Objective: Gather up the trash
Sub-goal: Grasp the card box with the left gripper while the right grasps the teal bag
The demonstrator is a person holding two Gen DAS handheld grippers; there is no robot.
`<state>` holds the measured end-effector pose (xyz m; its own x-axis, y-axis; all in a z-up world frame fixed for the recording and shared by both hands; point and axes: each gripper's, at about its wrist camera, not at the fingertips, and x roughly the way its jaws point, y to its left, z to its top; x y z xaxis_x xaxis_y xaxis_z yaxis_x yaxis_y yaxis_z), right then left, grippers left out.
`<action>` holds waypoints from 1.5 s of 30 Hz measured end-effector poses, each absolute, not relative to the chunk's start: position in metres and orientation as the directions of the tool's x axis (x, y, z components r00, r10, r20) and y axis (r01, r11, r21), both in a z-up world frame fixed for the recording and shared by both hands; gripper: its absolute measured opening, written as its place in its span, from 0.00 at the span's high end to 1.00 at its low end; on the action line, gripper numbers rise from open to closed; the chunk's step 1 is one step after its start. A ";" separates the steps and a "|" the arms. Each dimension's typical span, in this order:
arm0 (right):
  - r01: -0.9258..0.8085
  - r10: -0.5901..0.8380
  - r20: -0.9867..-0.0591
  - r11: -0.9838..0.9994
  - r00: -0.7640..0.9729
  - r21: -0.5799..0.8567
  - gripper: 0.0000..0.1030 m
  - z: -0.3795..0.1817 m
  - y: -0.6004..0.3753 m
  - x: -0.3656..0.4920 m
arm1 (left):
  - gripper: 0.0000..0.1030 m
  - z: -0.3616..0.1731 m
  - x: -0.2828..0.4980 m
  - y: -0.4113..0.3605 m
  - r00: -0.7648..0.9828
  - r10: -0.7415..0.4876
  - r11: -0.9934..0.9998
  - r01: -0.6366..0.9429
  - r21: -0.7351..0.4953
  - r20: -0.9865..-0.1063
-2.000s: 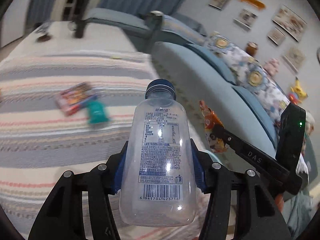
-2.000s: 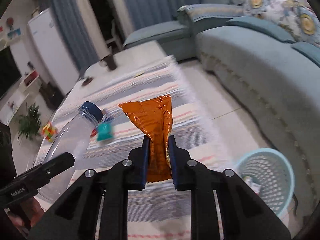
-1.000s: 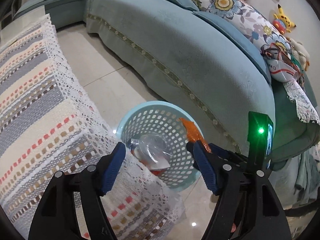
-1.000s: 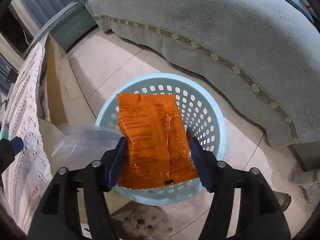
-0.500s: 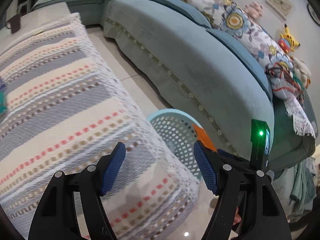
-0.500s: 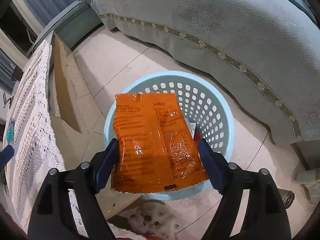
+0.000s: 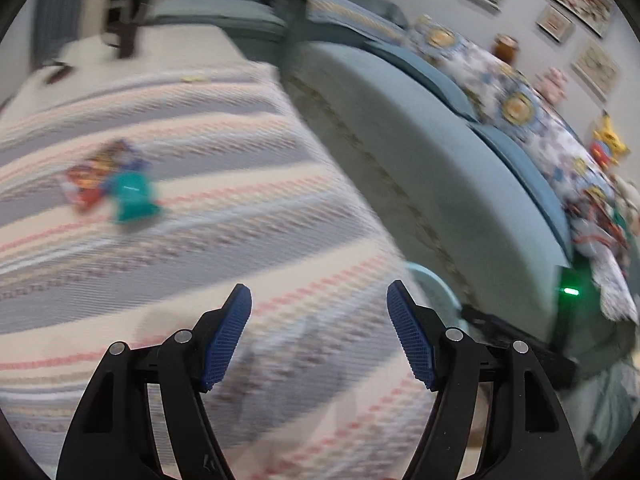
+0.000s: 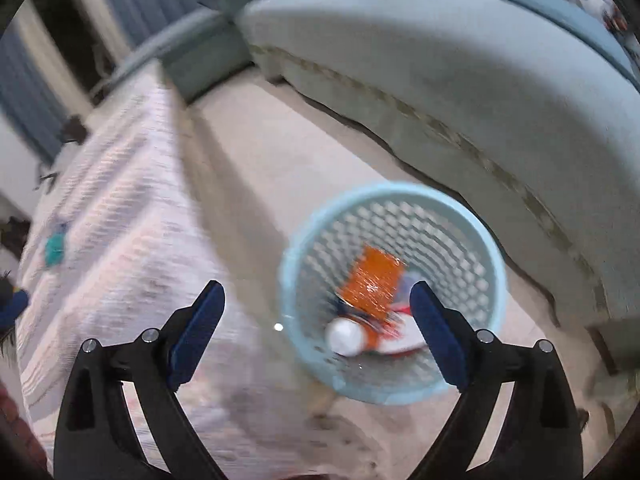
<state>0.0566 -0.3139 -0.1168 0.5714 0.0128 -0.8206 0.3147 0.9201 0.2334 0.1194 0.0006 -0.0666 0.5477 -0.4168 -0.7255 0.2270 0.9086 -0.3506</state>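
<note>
Gaping empty: left tongs (image 7: 319, 336), right tongs (image 8: 316, 332) | orange wrapper (image 8: 372, 280) in basket (image 8: 492, 280) | print unreadable

Orange wrapper (image 8: 374, 280) in pale-blue perforated basket (image 8: 400, 394); pastel-striped tablecloth (image 7: 200, 240); teal sofa (image 7: 440, 184).

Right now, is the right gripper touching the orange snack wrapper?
Apart. The right wrist view shows the right gripper open and empty, while the orange snack wrapper lies down inside the light blue mesh basket.
</note>
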 end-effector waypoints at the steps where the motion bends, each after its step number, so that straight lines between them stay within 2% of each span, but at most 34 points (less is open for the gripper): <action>1: 0.284 0.027 -0.807 0.929 0.590 0.238 0.13 -0.110 -0.303 0.059 | 0.33 -0.064 0.120 0.015 0.571 -0.394 0.918 0.202 -0.341 -0.721; 6: 0.059 0.124 -0.739 0.975 0.662 0.216 0.14 -0.073 -0.213 0.085 | 0.35 -0.059 0.132 0.090 0.641 -0.292 0.942 0.063 -0.330 -0.710; 8: -0.028 0.177 -0.727 0.977 0.663 0.213 0.23 -0.066 -0.174 0.101 | 0.35 -0.059 0.139 0.114 0.652 -0.252 0.948 0.019 -0.318 -0.715; 11: -0.151 0.280 -0.735 0.959 0.618 0.238 0.35 -0.065 -0.119 0.130 | 0.37 -0.063 0.150 0.145 0.657 -0.223 0.946 -0.032 -0.321 -0.721; 16: -0.275 0.330 -0.790 0.938 0.517 0.212 0.35 -0.084 -0.036 0.179 | 0.37 -0.080 0.171 0.180 0.634 -0.235 0.938 -0.050 -0.342 -0.737; 24: -0.256 0.303 -0.833 0.945 0.464 0.201 0.35 -0.123 0.003 0.225 | 0.33 -0.097 0.211 0.191 0.606 -0.266 0.943 0.000 -0.333 -0.750; 25: -0.255 0.289 -0.827 0.949 0.483 0.183 0.41 -0.123 0.005 0.225 | 0.33 -0.099 0.217 0.192 0.604 -0.265 0.944 0.003 -0.330 -0.752; 26: -0.257 0.274 -0.824 0.953 0.495 0.163 0.57 -0.123 0.007 0.225 | 0.31 -0.100 0.222 0.191 0.603 -0.264 0.946 0.008 -0.325 -0.753; 28: -0.249 0.251 -0.812 0.959 0.527 0.135 0.59 -0.121 0.004 0.222 | 0.27 -0.103 0.236 0.187 0.605 -0.252 0.953 0.019 -0.303 -0.755; 35: -0.157 0.188 -0.806 0.980 0.562 0.119 0.59 -0.122 -0.046 0.215 | 0.26 -0.121 0.270 0.163 0.601 -0.181 0.981 0.059 -0.183 -0.778; 37: -0.165 0.207 -0.802 0.977 0.560 0.137 0.59 -0.124 -0.058 0.213 | 0.31 -0.125 0.270 0.155 0.582 -0.211 0.977 0.095 -0.192 -0.786; 43: -0.139 0.214 -0.796 0.977 0.566 0.164 0.59 -0.124 -0.079 0.213 | 0.31 -0.125 0.236 0.127 0.499 -0.370 0.927 0.251 -0.278 -0.783; 45: -0.129 0.224 -0.795 0.974 0.563 0.184 0.59 -0.126 -0.082 0.214 | 0.29 -0.122 0.230 0.117 0.509 -0.338 0.937 0.262 -0.231 -0.792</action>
